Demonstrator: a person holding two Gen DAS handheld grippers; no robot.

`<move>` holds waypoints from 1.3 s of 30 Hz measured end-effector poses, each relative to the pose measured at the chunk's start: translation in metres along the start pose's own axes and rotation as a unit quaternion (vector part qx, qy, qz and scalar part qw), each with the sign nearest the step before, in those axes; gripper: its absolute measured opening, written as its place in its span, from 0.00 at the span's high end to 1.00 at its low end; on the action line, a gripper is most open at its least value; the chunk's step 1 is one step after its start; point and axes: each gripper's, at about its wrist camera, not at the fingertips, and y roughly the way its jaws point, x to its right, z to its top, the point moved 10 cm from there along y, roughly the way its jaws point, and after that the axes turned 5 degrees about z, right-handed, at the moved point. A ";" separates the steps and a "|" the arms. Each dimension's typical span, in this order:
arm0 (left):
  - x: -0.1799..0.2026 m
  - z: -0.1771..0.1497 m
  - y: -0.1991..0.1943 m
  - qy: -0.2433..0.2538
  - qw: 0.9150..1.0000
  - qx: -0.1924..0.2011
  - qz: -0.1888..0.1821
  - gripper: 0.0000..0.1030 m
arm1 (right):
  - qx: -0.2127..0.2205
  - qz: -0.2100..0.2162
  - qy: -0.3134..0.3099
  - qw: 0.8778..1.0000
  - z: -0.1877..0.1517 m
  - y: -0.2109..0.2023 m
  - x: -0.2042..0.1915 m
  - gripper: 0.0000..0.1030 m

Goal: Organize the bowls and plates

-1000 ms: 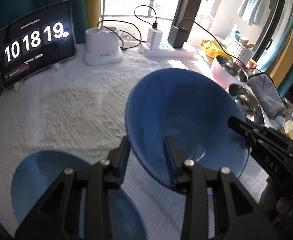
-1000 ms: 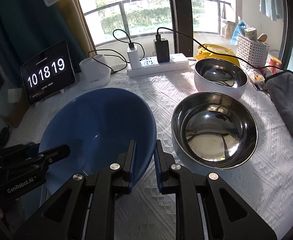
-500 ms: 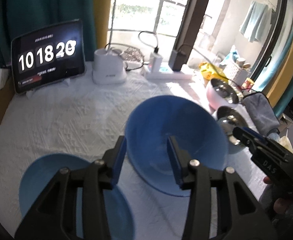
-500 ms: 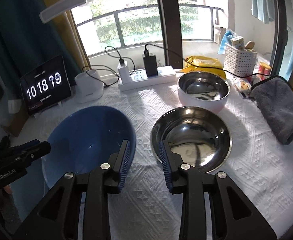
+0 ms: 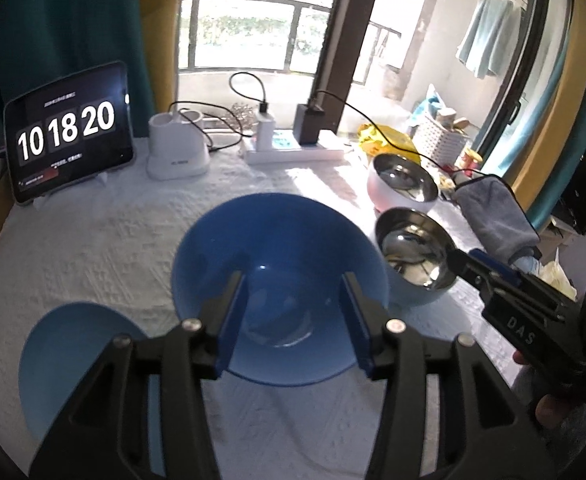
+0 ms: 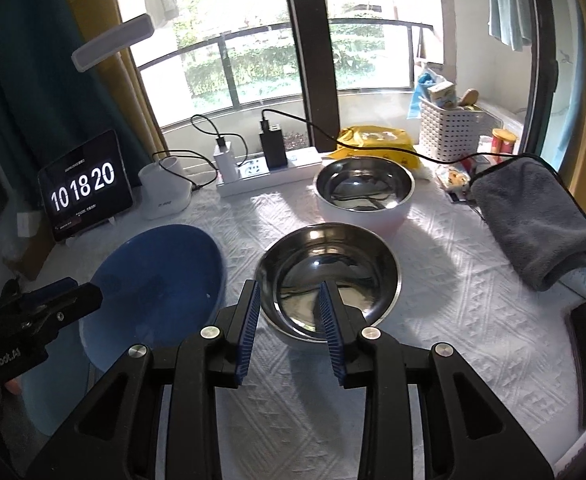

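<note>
On the white embossed tablecloth (image 5: 93,248), left view: glossy round blue bowl (image 5: 277,280) sits upright, mouth up, nothing gripped; left gripper (image 5: 293,312) fingers apart, just been opening. Right view: right gripper (image 6: 289,320) fingers apart, just opened, empty, before upright shiny steel bowl (image 6: 329,276); blue bowl left.

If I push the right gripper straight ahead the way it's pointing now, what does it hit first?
Most likely the near rim of the steel bowl with the blue outside: the open right gripper frames it, nothing between. Depth is unclear; it could land inside the bowl instead.
</note>
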 end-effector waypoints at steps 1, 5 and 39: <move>0.004 0.000 0.000 0.003 1.000 0.000 -0.002 0.52 | 0.001 0.000 0.001 1.000 0.000 -0.001 0.003 0.68; 0.018 -0.002 0.002 0.011 1.000 -0.003 -0.006 0.52 | 0.003 -0.002 0.008 1.000 -0.001 -0.004 0.013 0.68; 0.130 -0.028 0.068 -0.027 0.996 -0.073 -0.053 0.52 | -0.002 0.001 0.064 0.998 -0.004 0.003 0.117 0.67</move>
